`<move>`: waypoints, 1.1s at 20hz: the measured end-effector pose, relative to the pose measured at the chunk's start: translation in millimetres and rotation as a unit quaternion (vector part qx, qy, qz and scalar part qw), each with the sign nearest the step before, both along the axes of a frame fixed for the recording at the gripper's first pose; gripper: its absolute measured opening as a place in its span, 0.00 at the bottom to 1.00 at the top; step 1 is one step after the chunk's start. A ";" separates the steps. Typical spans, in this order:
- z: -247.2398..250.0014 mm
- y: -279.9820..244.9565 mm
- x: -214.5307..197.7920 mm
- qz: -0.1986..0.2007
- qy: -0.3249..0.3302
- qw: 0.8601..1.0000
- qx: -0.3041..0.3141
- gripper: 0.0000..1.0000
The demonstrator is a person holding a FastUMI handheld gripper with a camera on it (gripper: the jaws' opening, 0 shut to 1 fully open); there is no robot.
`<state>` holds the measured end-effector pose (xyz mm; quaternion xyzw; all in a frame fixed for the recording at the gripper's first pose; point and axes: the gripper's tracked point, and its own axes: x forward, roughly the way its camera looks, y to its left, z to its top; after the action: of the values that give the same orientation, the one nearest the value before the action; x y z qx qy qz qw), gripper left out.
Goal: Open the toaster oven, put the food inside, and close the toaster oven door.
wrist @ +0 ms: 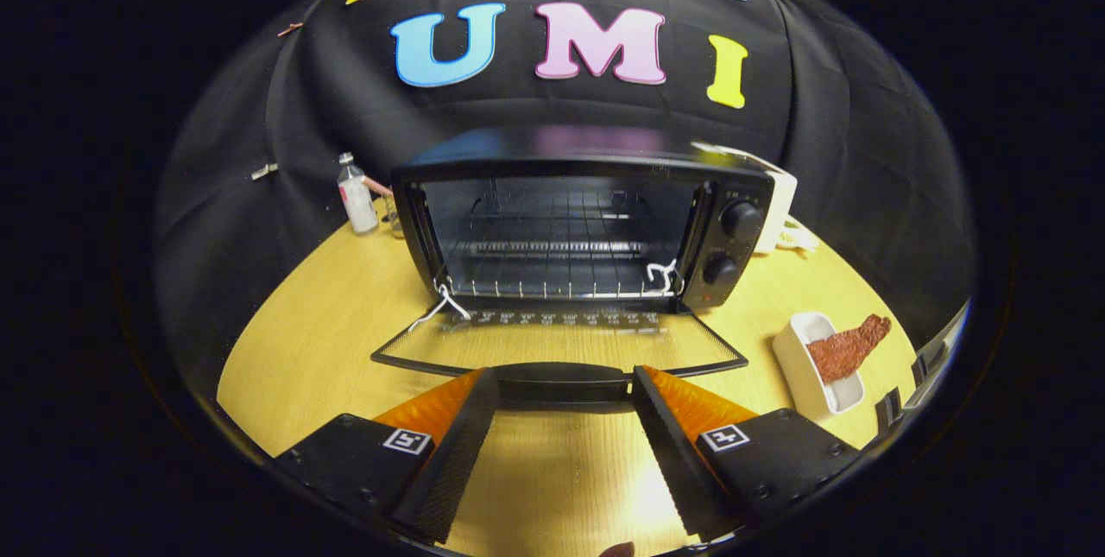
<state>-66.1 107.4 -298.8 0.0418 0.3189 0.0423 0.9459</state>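
gripper view: the toaster oven [587, 229] stood on the table [302, 341] with its door [561, 350] folded down flat and the wire rack [552, 285] bare. the gripper [563, 389] sat at the door's front handle [565, 382], jaws spread wide, the fingers flanking the handle's ends and gripping nothing. the food [850, 348] lay across a white dish [807, 376], beside the oven and off to the right of the fingers. judged status: opening complete; loading the food and closing the door remained.
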 end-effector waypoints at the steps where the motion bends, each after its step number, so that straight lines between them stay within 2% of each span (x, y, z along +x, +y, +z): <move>1: -7.5 1.0 -3.8 0.004 0.012 1.000 -0.003 0.97; 3: -24.0 2.2 -10.3 0.010 0.032 0.999 -0.006 0.97; 6: -34.3 -3.0 -6.7 0.022 0.030 0.999 -0.021 0.97; 10: -18.3 -0.1 -15.6 0.057 0.018 0.998 -0.014 0.98; 14: 14.5 -24.7 -28.4 0.083 -0.025 0.996 -0.003 0.97; 18: 48.6 -76.9 -34.0 0.058 -0.067 0.996 0.031 0.97; 22: 67.6 -151.8 -28.6 -0.013 -0.096 0.994 0.048 0.98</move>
<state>-94.7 -44.4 -231.2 0.0867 0.2239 0.0492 0.9695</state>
